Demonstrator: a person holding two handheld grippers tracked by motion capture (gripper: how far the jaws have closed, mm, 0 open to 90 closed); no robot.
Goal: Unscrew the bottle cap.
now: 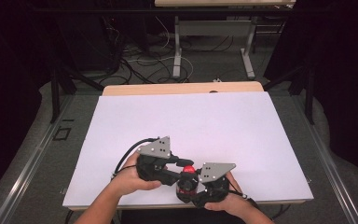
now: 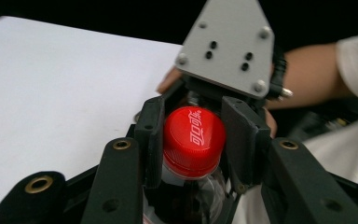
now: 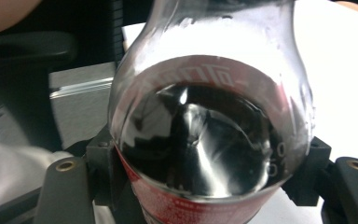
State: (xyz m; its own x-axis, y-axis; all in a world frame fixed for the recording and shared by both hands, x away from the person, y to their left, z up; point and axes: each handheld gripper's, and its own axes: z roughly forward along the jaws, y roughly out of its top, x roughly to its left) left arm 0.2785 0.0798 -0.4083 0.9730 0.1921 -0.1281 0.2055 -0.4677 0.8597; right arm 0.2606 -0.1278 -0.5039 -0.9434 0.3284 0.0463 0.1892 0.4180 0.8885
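Right up against the right gripper's [image 1: 204, 186] camera is the bottle [image 3: 205, 140], dark cola sloshing inside, with the jaws clamped on its labelled body at the near edge of the table [image 1: 191, 121]. Left gripper [image 1: 170, 172] has its pads pinched on the red cap [image 2: 193, 140]. Looks mostly full, so I'd guess heavy-ish, and thin plastic will dent and slip if squeezed hard. Body plus ribbed cap seem like the sensible grab spots.

A white sheet [image 1: 191, 126] covers the wooden worktop [image 1: 182, 88]. Cables [image 1: 135, 60] lie on the floor beyond it.
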